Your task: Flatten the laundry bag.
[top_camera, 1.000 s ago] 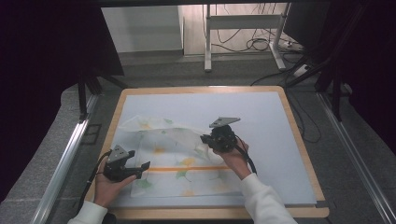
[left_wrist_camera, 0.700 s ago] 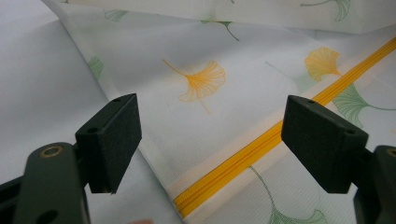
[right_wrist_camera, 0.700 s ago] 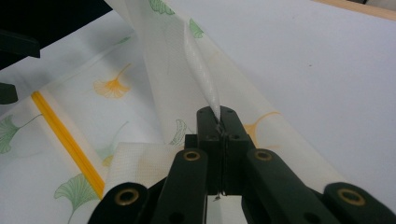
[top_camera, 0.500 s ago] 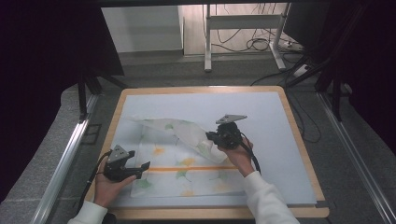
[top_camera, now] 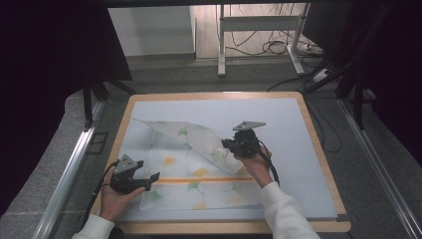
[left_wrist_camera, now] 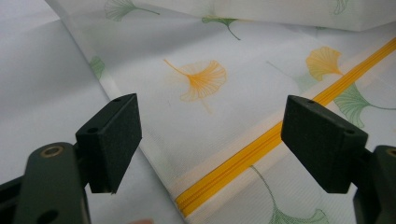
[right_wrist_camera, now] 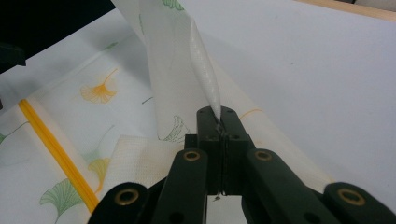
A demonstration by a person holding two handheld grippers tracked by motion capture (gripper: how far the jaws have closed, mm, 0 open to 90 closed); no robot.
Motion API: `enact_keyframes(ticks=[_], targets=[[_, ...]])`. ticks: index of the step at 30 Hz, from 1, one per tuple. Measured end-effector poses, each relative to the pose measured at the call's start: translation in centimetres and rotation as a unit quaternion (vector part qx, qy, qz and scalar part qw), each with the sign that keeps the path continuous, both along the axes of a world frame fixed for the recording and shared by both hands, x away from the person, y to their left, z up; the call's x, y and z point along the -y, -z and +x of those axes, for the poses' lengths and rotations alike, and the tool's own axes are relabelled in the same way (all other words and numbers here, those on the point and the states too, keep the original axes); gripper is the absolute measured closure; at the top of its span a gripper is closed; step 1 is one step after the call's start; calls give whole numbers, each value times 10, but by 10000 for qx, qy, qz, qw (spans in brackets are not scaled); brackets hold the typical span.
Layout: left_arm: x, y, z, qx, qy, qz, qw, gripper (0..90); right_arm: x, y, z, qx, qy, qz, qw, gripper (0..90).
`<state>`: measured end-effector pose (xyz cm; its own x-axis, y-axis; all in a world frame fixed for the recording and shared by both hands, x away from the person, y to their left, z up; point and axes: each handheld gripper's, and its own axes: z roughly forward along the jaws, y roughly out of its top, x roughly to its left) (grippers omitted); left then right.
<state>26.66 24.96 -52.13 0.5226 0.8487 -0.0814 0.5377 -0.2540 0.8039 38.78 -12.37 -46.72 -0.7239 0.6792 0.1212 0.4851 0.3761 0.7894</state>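
Right now the thin white mesh cloth bag with green and orange leaf prints and an orange zipper (top_camera: pixel 199 174) lies at the lower middle of the blue mat (top_camera: pixel 298 129). My right gripper (right_wrist_camera: pixel 219 122) pinches its lifted corner tight. My left gripper (left_wrist_camera: pixel 212 140) is spread wide over the zipper edge, holding nothing. If I pull hard, the corner might slip out, or the whole bag could slide.

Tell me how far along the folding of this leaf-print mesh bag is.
Partly done. The right gripper is shut on a pinched edge of the mesh bag, lifted over its middle. The left gripper is open above the bag's yellow zipper, gripping nothing. Laying the flap flat remains.
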Motion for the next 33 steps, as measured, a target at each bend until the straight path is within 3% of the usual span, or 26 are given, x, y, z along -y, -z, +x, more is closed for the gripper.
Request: enact_keyframes(ticks=[22,33], targets=[[1,1,1,-6,-13,20,10000,200,12,-6,13,22,162,225,9996,882],[1,1,0,-3,-6,27,10000,200,19,-7,22,44,278,221,9994,883]])
